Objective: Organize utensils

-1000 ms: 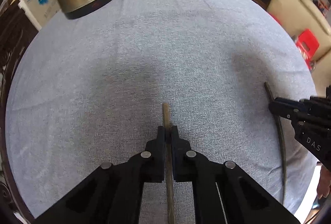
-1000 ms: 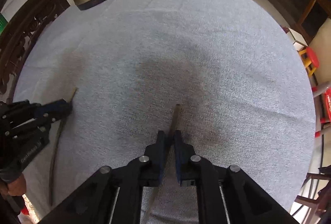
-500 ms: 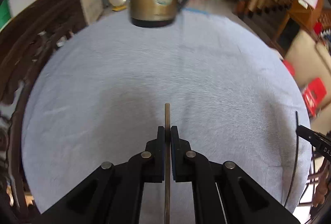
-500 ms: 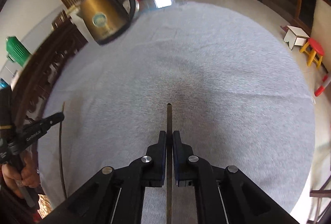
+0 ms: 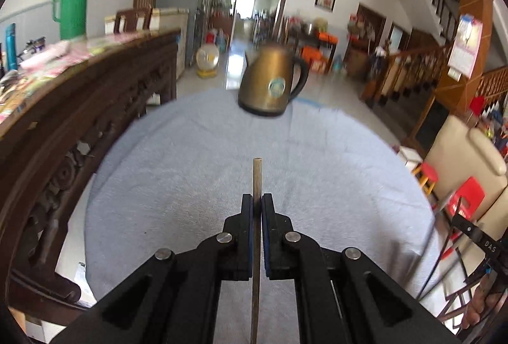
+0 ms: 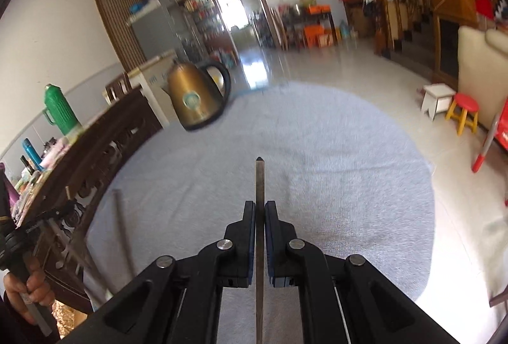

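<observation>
- Chopsticks: one light wooden chopstick [image 5: 257,185] is pinched in the left hand-held gripper [image 5: 257,201], one dark chopstick [image 6: 259,185] in the right hand-held gripper [image 6: 259,207].
- Both sticks point forward above the grey cloth-covered bench [image 5: 333,169], apparently clear of it.
- A brass kettle [image 5: 273,87] stands at the bench's far edge, somewhat blurred.

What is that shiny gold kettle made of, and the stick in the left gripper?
The kettle looks like metal with a brushed bronze-gold finish, since it has a soft sheen; its handle looks like black plastic. The stick, clamped in the left hand-held gripper, looks like wood or bamboo: matte, tan, with a flat cut end.
</observation>
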Available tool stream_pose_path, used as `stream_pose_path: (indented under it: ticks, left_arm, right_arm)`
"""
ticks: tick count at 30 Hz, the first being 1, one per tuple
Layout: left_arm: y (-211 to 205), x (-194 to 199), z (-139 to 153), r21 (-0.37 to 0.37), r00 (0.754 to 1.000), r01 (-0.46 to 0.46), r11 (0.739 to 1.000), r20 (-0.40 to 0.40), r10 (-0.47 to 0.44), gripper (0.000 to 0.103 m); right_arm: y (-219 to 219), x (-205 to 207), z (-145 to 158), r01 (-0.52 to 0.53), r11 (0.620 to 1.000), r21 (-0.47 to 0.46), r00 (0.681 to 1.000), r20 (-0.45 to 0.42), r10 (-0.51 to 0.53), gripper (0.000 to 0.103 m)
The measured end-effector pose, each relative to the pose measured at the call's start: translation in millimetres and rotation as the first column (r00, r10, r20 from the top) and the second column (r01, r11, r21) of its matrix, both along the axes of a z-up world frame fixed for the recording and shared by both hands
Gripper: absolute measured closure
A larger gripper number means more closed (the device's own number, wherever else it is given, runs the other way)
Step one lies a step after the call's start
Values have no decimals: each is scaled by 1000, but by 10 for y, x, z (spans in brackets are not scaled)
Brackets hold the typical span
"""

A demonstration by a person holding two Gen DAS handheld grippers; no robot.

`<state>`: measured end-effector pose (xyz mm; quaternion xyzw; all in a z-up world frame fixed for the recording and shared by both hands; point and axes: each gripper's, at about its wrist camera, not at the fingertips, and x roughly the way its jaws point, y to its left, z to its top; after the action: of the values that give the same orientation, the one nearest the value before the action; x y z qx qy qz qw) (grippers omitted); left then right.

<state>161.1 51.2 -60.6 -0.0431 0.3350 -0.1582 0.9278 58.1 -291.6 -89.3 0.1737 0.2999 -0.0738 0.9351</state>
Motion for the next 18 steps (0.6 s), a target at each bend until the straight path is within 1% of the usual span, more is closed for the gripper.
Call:
stream_pose_path:
  ticks: [2,5,8,12,18]
  left_arm:
    - [29,-160,54,-10,999,-3,1000,32,4,98]
    - [1,-289,64,-15,998,-12,1000,64,13,98]
    - [3,-421,93,-38,996,-8,999,86,12,98]
    - [4,-604,222,-49,993,9,999,117,-3,98]
    - [-20,-782,396,-68,986,27,997,167,-15,98]
  right_arm:
    - [88,-160,81,14,1000,-14,999,49,-13,96]
    - [190,-337,144,30,999,-27,994,102,-27,96]
    - [251,-454,196,29,999,-24,991,129,-25,96]
    - [309,-560,294,25,999,-36,987,160,-19,96]
    - [341,-686,398,23,999,-26,979,205,-17,96]
